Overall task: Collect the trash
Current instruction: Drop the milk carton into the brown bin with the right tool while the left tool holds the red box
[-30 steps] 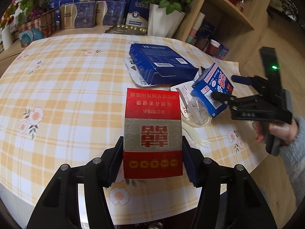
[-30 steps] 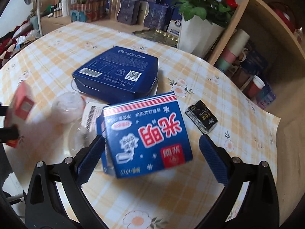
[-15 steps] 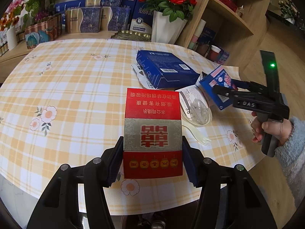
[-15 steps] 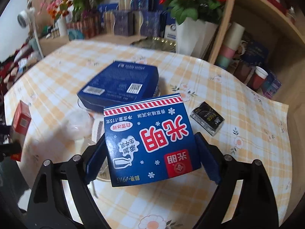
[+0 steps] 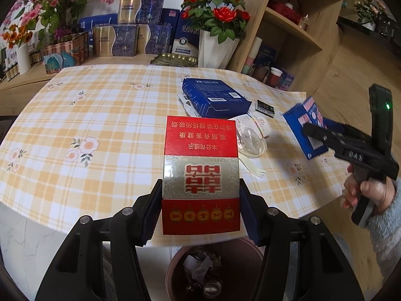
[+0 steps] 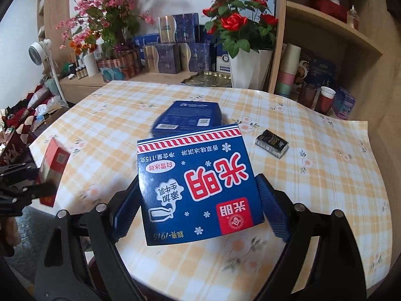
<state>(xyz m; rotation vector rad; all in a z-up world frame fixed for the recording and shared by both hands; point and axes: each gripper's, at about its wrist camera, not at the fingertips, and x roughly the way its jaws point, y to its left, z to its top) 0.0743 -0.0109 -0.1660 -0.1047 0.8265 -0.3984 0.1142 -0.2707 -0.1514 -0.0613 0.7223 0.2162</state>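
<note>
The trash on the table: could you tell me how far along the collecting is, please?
Done: the bin already holds crumpled scraps. In hand: the left tongs grip the red box, the right tongs the blue carton. Left on the table: the flat blue box, black pack, plastic cup and fork.

The red carton (image 5: 201, 175) between the fingers hides the table behind it. Below the fingers, the bin (image 5: 215, 271) is partly covered and cut off.
</note>
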